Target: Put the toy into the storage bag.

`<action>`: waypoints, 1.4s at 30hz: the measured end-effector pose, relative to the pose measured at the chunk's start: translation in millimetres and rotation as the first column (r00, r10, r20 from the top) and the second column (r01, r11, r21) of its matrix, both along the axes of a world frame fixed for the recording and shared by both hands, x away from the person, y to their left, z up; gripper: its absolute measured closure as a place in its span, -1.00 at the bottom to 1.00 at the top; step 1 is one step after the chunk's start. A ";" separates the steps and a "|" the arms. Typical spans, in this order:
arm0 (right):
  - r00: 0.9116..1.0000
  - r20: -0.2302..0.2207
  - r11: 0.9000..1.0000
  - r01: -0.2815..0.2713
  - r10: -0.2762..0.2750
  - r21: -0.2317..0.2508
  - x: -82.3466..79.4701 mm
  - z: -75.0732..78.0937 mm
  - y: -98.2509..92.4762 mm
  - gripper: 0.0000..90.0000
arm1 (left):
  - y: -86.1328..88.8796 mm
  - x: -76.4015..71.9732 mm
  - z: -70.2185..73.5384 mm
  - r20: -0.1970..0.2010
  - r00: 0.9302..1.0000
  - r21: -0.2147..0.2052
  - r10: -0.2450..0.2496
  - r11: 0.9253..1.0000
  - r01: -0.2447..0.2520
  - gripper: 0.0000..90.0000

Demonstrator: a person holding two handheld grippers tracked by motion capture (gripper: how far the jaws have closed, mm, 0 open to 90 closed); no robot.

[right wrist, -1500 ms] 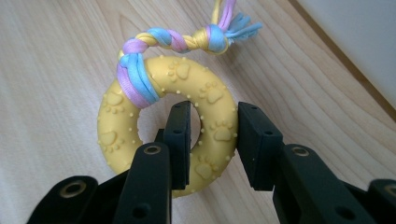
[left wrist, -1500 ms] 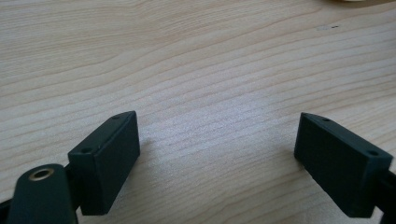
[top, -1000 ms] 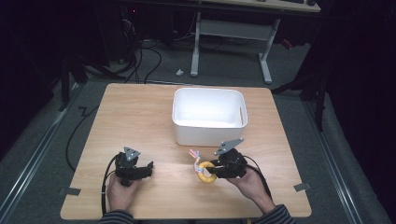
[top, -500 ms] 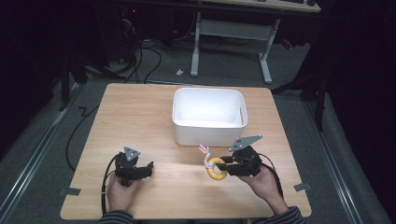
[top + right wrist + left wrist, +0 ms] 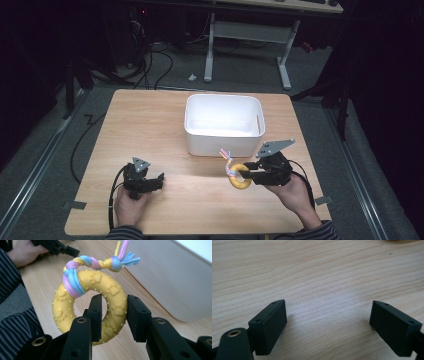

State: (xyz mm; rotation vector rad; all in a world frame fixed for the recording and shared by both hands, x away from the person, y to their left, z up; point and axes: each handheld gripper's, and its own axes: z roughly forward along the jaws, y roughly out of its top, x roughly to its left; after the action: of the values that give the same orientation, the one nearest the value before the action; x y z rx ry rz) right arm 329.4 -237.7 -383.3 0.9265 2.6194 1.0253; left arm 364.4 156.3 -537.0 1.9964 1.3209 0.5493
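Ring toy (image 5: 87,307) has left the tabletop (image 5: 150,125): the right gripper (image 5: 113,315), clamped through its hole, has lifted it toward the white bin (image 5: 223,122) at 12 o'clock. Next comes the drop, I judge. Left gripper (image 5: 328,322) rests spread, empty.
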 end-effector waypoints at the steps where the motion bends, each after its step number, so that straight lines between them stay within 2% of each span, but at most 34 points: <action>1: 1.000 0.000 1.000 0.000 0.000 0.000 0.0 0.0 0.0 0.49 | 0.0 0.0 0.0 0.000 1.000 0.000 0.000 1.000 0.000 -0.68; 8: 1.000 0.017 1.000 0.004 -0.004 -0.002 1.0 15.5 -2.4 0.49 | 0.0 0.0 0.0 0.000 1.000 0.000 0.000 1.000 0.000 -0.68; 12: 1.000 0.030 1.000 0.008 -0.008 0.013 2.6 24.4 -3.3 0.49 | 0.0 0.0 0.0 0.000 1.000 0.000 0.000 1.000 0.000 -0.68; 25: 0.998 0.053 0.999 0.036 -0.036 0.002 12.1 53.1 0.4 0.49 | 0.0 -0.1 0.0 0.000 1.000 0.000 0.000 1.000 0.000 -0.68; 28: 0.997 0.068 0.999 0.037 -0.037 -0.006 16.9 58.8 1.2 0.49 | 0.0 0.0 0.0 0.000 1.000 0.000 0.000 1.000 0.000 -0.68; 36: 0.996 0.070 0.998 0.049 -0.046 -0.034 32.2 66.8 7.6 0.49 | 0.1 0.0 0.0 0.000 1.000 0.000 0.000 1.000 0.000 -0.68; 38: 0.997 0.062 0.998 0.056 -0.054 -0.032 35.9 67.6 8.8 0.49 | 0.1 0.0 0.0 0.000 1.000 0.000 0.000 1.000 0.000 -0.68; 42: 0.994 0.083 0.997 0.075 -0.072 -0.031 43.9 71.7 10.0 0.49 | 0.0 0.0 0.0 0.000 1.000 0.000 0.000 1.000 0.000 -0.68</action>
State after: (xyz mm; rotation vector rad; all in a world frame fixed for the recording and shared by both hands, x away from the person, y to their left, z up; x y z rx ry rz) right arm 373.3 -227.7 -311.6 0.9456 2.5083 0.9770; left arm 364.4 156.3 -537.0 1.9961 1.3212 0.5498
